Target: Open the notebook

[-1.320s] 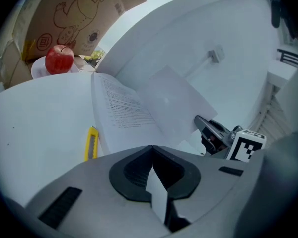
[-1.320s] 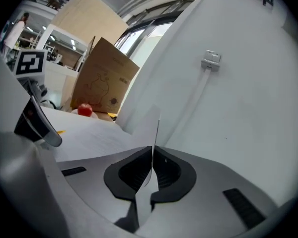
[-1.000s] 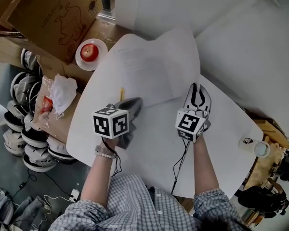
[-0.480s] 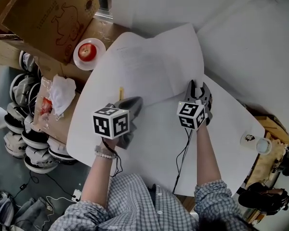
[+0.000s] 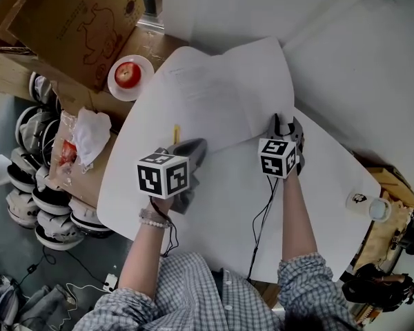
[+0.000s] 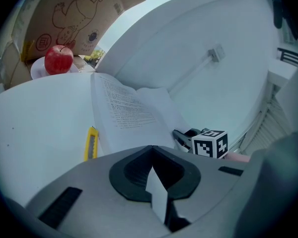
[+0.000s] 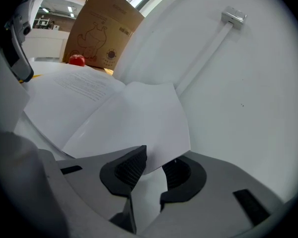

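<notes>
Head view looks steeply down on a round white table (image 5: 214, 219); the notebook (image 5: 221, 88) lies open toward twelve o'clock on it, two pale pages spread, faint print on the left one. A yellow utility knife (image 5: 176, 133) lies just beside the notebook's left edge, at eleven o'clock from the left gripper (image 5: 201, 143). That gripper's jaws are pressed together at the page's lower edge. Off the table at ten o'clock sits an apple (image 5: 127, 74) on a plate (image 5: 116, 88), with a cardboard box (image 5: 76, 19) behind it. At nine o'clock lies a crumpled white wrapper (image 5: 90, 133), with stacked helmets (image 5: 34, 185) below it. A lidded cup (image 5: 375, 211) stands at four o'clock.

The right gripper (image 5: 284, 118) meets the right page's lower corner; its jaws have just been opening and now stand apart, the corner lying loose between them.

The left gripper's marker cube (image 5: 163, 174) covers the hand behind it. Whether the closed left jaws pinch a sheet cannot be told. The box and helmets are cut off by the frame, and the cup's print is too small to read.
</notes>
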Available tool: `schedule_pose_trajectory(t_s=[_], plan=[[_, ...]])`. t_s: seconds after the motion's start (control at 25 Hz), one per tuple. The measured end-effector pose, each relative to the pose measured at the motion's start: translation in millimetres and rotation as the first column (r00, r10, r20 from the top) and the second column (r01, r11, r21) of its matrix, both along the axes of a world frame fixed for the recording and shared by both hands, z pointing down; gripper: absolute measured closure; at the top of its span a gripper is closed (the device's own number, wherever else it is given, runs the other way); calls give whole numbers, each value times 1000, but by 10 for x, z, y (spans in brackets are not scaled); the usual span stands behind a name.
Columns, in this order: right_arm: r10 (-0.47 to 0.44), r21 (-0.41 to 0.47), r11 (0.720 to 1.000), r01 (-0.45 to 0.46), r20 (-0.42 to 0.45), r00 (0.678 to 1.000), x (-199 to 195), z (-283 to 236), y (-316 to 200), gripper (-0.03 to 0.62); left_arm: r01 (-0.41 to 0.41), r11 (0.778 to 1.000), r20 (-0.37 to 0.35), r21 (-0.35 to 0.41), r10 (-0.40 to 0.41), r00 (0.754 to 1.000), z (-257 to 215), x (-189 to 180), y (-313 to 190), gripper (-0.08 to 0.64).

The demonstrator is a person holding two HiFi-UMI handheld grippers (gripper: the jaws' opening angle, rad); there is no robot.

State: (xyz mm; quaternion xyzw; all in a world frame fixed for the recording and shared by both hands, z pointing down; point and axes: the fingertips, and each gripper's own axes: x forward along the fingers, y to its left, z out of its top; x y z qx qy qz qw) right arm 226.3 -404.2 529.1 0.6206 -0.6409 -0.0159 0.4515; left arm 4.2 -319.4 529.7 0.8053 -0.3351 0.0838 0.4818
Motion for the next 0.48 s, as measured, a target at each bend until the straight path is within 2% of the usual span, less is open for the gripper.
schedule_pose_trajectory(t_s=[0.28, 0.48], plan=[[80, 45, 995, -90, 180, 980, 84, -201, 105, 457, -2, 1000, 4, -2, 2, 1000, 18, -15, 3, 551], [99, 93, 987, -128, 269, 958, 91, -403, 192, 431, 3, 1000, 6, -3, -3, 1000, 25, -20, -4, 551]])
